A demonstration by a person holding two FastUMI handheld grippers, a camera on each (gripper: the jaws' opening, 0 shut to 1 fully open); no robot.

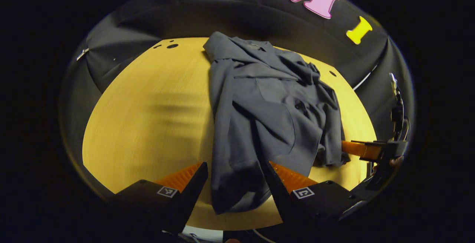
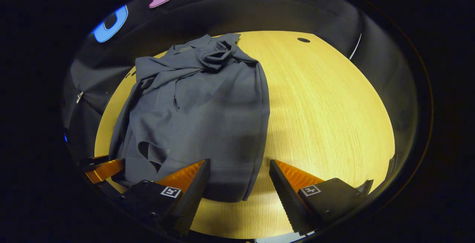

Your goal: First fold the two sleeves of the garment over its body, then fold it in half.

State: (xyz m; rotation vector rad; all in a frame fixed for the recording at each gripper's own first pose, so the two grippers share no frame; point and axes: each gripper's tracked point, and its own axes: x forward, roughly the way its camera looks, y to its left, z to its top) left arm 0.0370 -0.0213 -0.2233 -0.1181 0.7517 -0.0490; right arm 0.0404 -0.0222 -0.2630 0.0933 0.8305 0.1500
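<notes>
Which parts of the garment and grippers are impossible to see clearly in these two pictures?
- Garment sleeves: left gripper view, bunched folds hide where they lie.
- Garment hem corner: right gripper view, behind one finger.
- Right gripper: left gripper view, cut off at the edge, opening unclear there.

garment (image 1: 267, 117): matt woven cloth, soft, creased. table (image 1: 148, 124): pale wood, fine straight grain, smooth, low sheen. finger pads (image 2: 185, 176) looked ribbed. wall (image 1: 230, 16) was matt cloth.
</notes>
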